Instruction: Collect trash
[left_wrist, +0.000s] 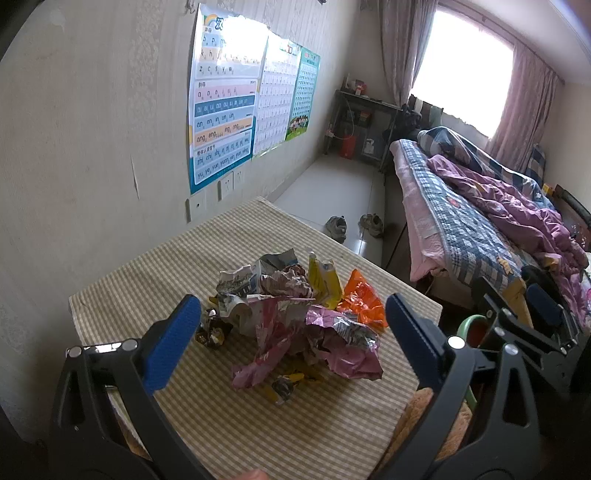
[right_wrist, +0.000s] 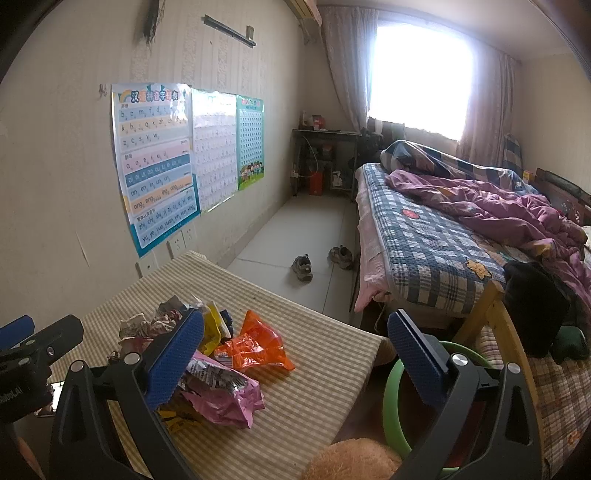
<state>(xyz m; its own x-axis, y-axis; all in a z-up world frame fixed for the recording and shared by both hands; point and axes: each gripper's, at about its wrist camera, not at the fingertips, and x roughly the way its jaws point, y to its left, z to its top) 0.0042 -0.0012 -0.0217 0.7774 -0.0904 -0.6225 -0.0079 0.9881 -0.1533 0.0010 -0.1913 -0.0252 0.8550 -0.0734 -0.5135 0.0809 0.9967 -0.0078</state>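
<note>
The left gripper (left_wrist: 291, 317) sits wide open in the lower half of its own view w/ nothing between its blue pads, the gap framing a heap of crumpled wrappers (left_wrist: 295, 317) at frame centre. The pile lies on a striped tablecloth (left_wrist: 155, 266); a pink wrapper (left_wrist: 332, 354) is at the near side, an orange wrapper (left_wrist: 360, 302) on the right, and a yellow one (left_wrist: 325, 282) stands behind it. The right gripper (right_wrist: 295, 354) is also spread wide and holds nothing; in its view the left pad overlaps the pile at lower left, while the right pad hangs past the table edge above a green bin (right_wrist: 397, 398) at lower right, beside the table. The orange wrapper (right_wrist: 255, 347) shows between the pads, the pink one (right_wrist: 225, 398) just below it. A tan plush item (right_wrist: 351, 459) pokes in at bottom centre. Farther out: alphabet posters (left_wrist: 225, 107) on the wall, upper left; two shoes (right_wrist: 303, 267) on the pale floor mid-frame; a bed (right_wrist: 436, 236) w/ plaid quilt and purple duvet on the right; a bright curtained window (right_wrist: 421, 66) at top right.
</note>
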